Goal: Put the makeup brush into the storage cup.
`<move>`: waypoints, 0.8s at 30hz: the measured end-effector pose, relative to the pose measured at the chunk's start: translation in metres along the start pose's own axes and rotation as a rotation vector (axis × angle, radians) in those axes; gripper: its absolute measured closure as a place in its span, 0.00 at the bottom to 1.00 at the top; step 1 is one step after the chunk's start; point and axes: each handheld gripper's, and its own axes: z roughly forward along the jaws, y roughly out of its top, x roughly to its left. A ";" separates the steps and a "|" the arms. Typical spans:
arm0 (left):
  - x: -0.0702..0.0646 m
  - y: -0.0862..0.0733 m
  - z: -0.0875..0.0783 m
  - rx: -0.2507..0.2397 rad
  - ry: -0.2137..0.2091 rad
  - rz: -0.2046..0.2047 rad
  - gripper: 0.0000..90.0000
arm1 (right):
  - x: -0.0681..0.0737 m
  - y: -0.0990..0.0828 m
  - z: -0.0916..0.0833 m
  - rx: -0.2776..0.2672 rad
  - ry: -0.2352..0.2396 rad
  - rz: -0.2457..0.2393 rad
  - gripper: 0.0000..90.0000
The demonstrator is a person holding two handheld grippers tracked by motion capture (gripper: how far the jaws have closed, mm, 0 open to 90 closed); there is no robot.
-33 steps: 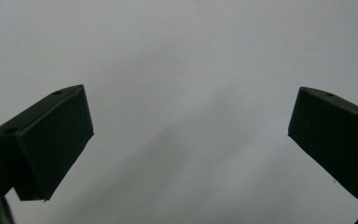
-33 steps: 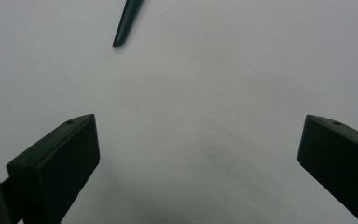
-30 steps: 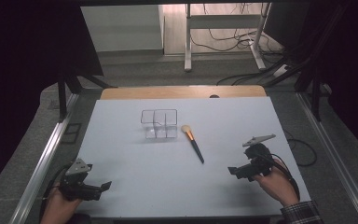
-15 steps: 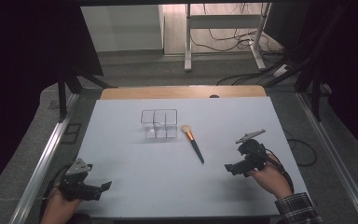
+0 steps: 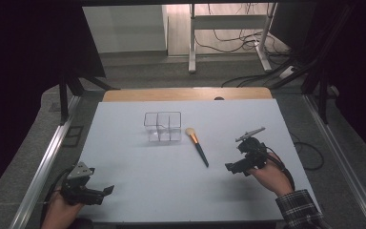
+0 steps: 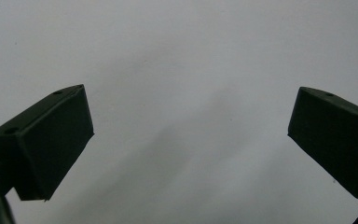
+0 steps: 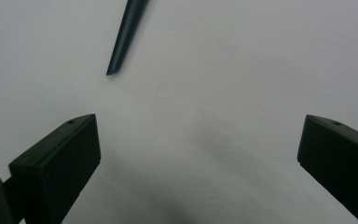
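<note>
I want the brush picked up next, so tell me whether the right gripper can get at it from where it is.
Probably yes. The right gripper is open, and bare table lies between it and the brush handle's near end.

— From my desk I read the brush as a tan head, an orange band and a dark, near-black handle. Agree?

— Yes. In my right gripper view its handle tip looks black against the pale blue-grey mat.

— Both my grippers, left and right, are black.

— And the organiser is clear. The table edge past the mat is light wood brown.

— My sleeve is a dark plaid.
</note>
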 end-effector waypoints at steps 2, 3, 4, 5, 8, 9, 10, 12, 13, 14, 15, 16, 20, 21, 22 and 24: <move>0.000 0.000 0.000 -0.001 0.000 0.001 0.00 | 0.000 0.003 0.001 -0.001 0.002 0.004 0.00; 0.000 0.000 0.000 -0.001 0.000 0.001 0.00 | 0.000 0.004 0.002 -0.001 0.004 0.006 0.00; 0.000 0.000 0.000 -0.001 0.000 0.001 0.00 | 0.001 0.005 0.003 -0.001 0.002 0.007 0.00; 0.000 0.000 0.000 -0.001 0.000 0.001 0.00 | 0.001 0.007 0.004 0.002 0.003 0.008 0.00; 0.000 0.000 0.000 0.000 0.000 0.005 0.00 | 0.001 0.011 0.005 0.000 0.007 0.010 0.01; 0.000 0.000 0.000 0.000 0.000 0.005 0.00 | 0.001 0.011 0.005 0.000 0.007 0.010 0.01; 0.000 0.000 0.000 0.000 0.000 0.005 0.00 | 0.002 0.012 0.006 -0.001 0.008 0.011 0.01; 0.001 0.000 -0.001 0.000 0.001 0.005 0.00 | 0.002 0.015 0.008 0.002 0.008 0.003 0.01; 0.001 0.000 0.000 -0.002 0.001 0.003 0.00 | 0.002 0.016 0.009 0.004 0.008 0.001 0.01; 0.001 0.000 -0.001 -0.001 0.001 0.005 0.00 | 0.003 0.017 0.010 0.003 0.008 0.002 0.01; 0.001 0.000 -0.001 -0.001 0.001 0.005 0.00 | 0.003 0.018 0.011 0.004 0.007 -0.001 0.01; 0.001 0.000 -0.001 0.000 0.000 0.006 0.00 | 0.003 0.020 0.012 0.004 0.007 -0.002 0.01; 0.001 0.000 -0.001 -0.001 0.001 0.005 0.00 | 0.004 0.024 0.015 -0.001 0.007 -0.002 0.00; 0.001 0.000 -0.001 -0.001 0.001 0.005 0.00 | 0.004 0.024 0.015 -0.001 0.007 -0.002 0.00; 0.001 0.000 0.000 -0.001 0.000 0.005 0.00 | 0.005 0.027 0.017 -0.003 0.007 -0.003 0.00; 0.001 0.000 0.000 -0.001 0.000 0.005 0.00 | 0.005 0.030 0.019 -0.002 0.008 -0.010 0.00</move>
